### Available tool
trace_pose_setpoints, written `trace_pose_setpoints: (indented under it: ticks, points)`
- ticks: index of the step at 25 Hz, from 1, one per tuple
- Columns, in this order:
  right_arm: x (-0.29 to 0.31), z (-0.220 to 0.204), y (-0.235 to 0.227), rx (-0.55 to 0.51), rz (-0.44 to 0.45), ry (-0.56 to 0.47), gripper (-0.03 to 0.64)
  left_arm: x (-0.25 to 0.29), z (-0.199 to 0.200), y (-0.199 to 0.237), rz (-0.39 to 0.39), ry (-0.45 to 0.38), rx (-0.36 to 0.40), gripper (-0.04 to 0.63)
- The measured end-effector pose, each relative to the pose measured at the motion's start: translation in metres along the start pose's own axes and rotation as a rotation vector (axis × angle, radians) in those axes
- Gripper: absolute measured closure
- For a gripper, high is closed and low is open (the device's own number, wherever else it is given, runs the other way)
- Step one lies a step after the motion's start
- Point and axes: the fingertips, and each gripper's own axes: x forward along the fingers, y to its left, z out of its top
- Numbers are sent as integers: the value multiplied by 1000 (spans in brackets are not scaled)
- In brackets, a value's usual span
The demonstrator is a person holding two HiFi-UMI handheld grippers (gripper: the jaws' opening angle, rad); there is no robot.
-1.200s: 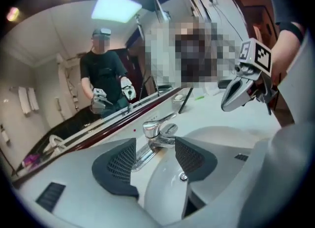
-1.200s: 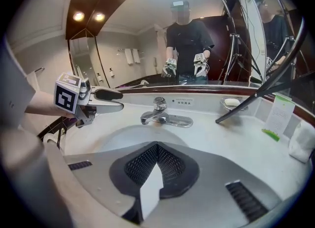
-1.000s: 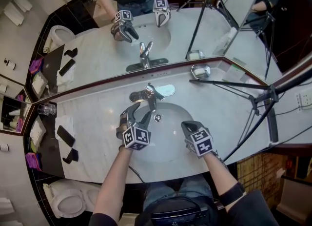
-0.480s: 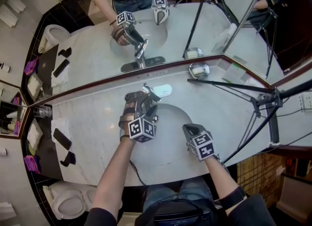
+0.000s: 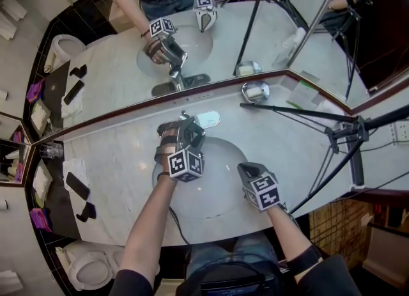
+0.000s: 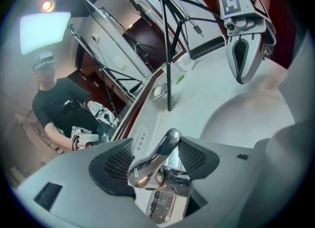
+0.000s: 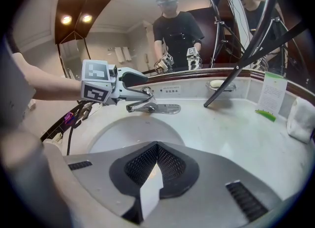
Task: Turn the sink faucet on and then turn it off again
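While the left gripper (image 5: 185, 128), jaws just opening and still spread, is straddling the faucet lever (image 6: 156, 157) behind the sink (image 5: 220, 189), the right gripper (image 5: 246, 170) is hovering clenched, empty, over the near rim.

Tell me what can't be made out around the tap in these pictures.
1. Head view: the lever sits under the left hand-held gripper, whose jaws have just been opening and now straddle it; only the left gripper view shows it.
2. Running water: the spout is covered in the head view and too small in the right gripper view.
3. Left gripper view: print on the label behind the lever is too small.
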Motion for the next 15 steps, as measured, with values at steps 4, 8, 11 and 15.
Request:
trace_pose_setpoints:
  ticks: [4, 8, 11, 15]
  points:
    - [3, -12, -4, 1, 4, 5, 598, -2, 4, 4, 33, -12, 37, 335]
    - [3, -14, -2, -1, 5, 11, 598, -4, 4, 7, 45, -15, 30, 348]
    - [3, -13, -1, -2, 6, 12, 598, -4, 3, 8, 47, -18, 9, 348]
    - [3, -12, -2, 0, 4, 13, 598, -3, 3, 10, 45, -24, -4, 348]
